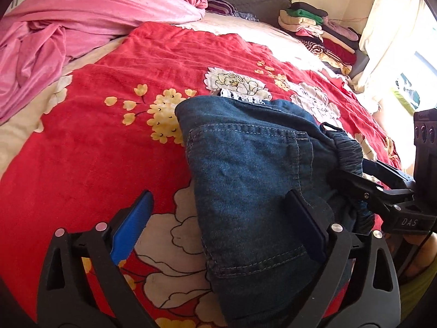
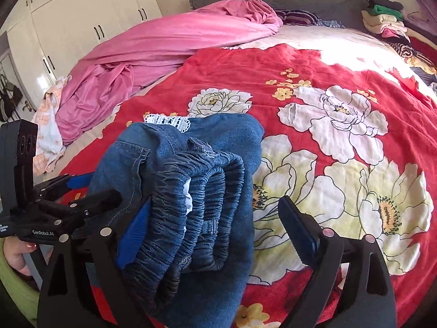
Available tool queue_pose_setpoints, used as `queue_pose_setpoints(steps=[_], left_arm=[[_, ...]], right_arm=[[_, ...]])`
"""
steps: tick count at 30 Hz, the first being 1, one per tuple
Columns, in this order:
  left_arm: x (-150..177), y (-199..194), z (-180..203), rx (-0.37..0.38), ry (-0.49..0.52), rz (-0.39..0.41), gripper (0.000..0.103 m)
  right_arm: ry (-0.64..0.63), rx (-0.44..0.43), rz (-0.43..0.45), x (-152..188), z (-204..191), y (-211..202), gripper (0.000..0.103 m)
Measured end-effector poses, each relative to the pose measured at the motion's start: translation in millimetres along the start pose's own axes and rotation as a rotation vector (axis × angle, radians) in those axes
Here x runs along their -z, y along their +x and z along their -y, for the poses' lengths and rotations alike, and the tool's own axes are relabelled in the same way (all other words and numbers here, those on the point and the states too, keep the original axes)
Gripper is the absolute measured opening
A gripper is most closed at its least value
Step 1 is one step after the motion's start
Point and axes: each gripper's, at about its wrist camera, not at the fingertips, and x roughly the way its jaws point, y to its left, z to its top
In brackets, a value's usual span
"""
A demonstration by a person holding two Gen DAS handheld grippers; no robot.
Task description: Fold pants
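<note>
Folded blue denim pants lie on the red floral bedspread, back pocket up, with white lace trim at the far edge. My left gripper is open and straddles the near left part of the bundle: its right finger rests against the denim, while its left blue pad stands apart over the bedspread. The right wrist view shows the pants' gathered elastic waistband stacked in layers. My right gripper is open around it, the left pad beside the waistband and the right finger clear of the cloth.
A crumpled pink blanket fills the far left of the bed. Folded clothes are stacked at the far right by a pale curtain. White wardrobe doors stand beyond the bed. A hand holds the left gripper.
</note>
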Motion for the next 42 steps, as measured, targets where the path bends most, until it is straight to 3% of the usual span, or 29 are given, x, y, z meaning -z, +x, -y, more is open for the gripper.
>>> queue_pose_setpoints(steps=[20, 34, 42], left_arm=[[35.4, -49.4, 13.6, -0.019, -0.008, 0.081, 0.093], [76.4, -92.5, 33.0, -0.043, -0.005, 0.152, 0.093], [91.0, -112.1, 42.7, -0.042, -0.002, 0.168, 0.093]], right_arm=[[-0.016, 0.094, 0.153, 27.5, -3.0, -67.4, 0.098], [-0.137, 0.168, 0.269, 50.9, -28.9, -127.0, 0.098], [-0.152, 0.171, 0.286, 64.5, -39.0, -143.3, 0.098]])
